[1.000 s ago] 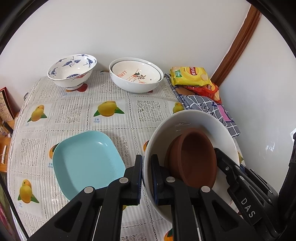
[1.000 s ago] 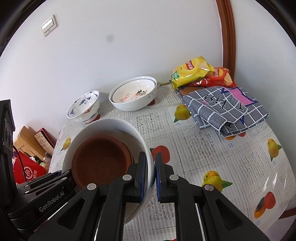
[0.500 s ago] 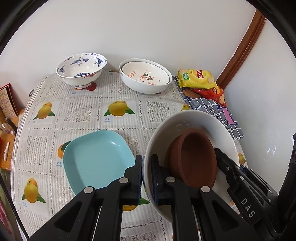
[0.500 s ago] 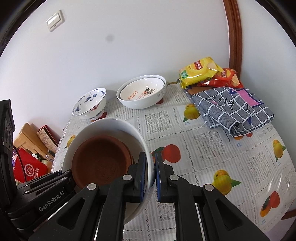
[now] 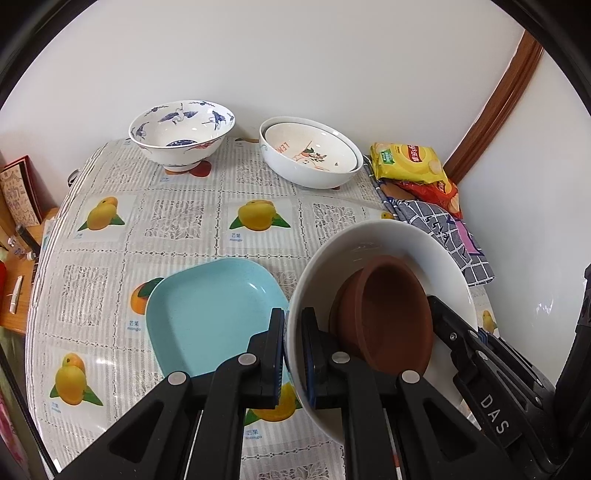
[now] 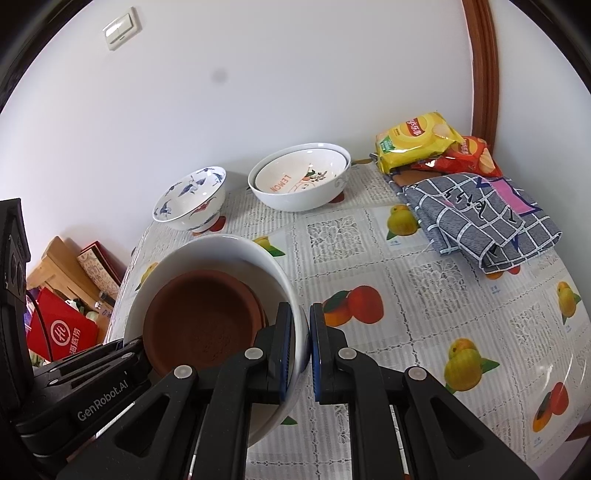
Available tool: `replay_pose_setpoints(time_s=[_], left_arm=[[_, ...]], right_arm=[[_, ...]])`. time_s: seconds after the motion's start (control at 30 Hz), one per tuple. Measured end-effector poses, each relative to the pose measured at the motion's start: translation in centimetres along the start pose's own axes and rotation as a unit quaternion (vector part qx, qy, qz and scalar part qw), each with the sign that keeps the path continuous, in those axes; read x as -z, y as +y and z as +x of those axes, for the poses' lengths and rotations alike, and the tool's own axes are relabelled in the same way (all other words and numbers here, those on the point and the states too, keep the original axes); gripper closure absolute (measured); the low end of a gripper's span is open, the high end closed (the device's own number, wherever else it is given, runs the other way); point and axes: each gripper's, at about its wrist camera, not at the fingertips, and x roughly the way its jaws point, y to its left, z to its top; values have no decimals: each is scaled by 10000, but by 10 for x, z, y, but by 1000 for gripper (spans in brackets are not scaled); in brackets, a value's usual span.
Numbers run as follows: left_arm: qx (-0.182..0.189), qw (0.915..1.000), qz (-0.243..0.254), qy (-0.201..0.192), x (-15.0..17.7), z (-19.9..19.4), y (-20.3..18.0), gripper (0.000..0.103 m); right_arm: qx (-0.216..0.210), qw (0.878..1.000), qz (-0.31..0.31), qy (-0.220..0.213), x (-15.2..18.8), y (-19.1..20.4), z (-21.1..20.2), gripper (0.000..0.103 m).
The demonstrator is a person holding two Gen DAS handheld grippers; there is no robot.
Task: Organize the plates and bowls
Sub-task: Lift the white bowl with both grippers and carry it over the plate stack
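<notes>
Where the left wrist view looks down, the left tongs (image 5: 293,354) are clamped on the near rim of a large white bowl (image 5: 373,240), one finger outside, one inside; a brown clay dish (image 5: 388,314) lies tilted in it. At the bowl's far side the right tongs (image 5: 436,310) also grip its rim. Below and to the left, a light blue square plate (image 5: 210,314) lies flat on the bench (image 5: 177,221), which wears a glossy oilcloth printed with mangoes and lace squares. At the back, near a plain white wall, stand a blue-and-white crane bowl (image 5: 181,136) and a pair of nested white bowls (image 5: 310,155), the inner one lettered. Chip bags (image 5: 406,162) and a grey checked cloth (image 5: 439,225) sit by brown wooden trim.

From the right wrist view, the right tongs (image 6: 302,354) pinch the same white bowl (image 6: 236,247) at its rim, nearly closed, the clay dish (image 6: 199,317) inside. Across the bowl, the left tongs reach in from the lower left. A light switch (image 6: 122,29) hangs on the wall, and a red bag (image 6: 62,332) sits beyond the bench edge
</notes>
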Motion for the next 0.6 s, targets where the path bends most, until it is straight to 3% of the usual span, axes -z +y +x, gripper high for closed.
replay_pose_setpoints(time_s=[0.6], left_arm=[[-111,9997,-213,18,-3,4,31,93]], right_arm=[[-138,9997,-135,134,1,25,21,93]])
